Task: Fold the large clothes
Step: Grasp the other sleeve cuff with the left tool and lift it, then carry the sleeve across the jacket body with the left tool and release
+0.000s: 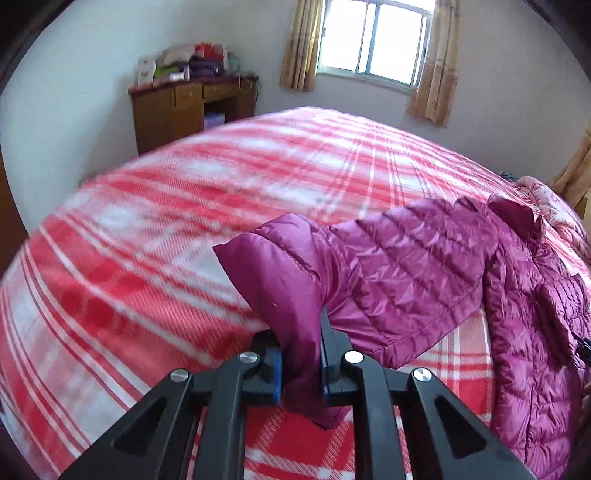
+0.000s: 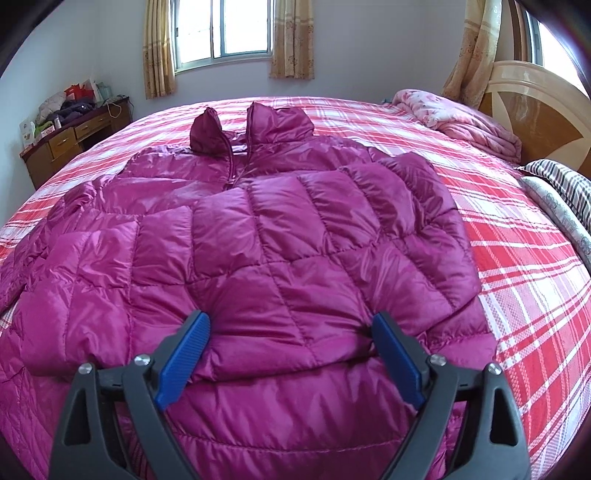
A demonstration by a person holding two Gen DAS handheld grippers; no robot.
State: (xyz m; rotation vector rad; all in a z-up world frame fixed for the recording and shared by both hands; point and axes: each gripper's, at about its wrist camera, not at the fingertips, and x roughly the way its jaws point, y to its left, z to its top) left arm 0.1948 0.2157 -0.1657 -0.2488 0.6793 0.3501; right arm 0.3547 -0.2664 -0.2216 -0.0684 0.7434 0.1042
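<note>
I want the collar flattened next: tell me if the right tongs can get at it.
Probably yes: the right tongs are open and hold nothing, and only the flat jacket lies before the collar.

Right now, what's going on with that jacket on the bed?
A person is folding a magenta puffer jacket spread on the plaid bed. The left gripper is shut on the sleeve near its cuff, which is lifted off the bed beside the jacket body. The right gripper is open, its fingers spread over a sleeve already folded across the front; whether they touch the fabric is unclear. The collar points toward the window.
</note>
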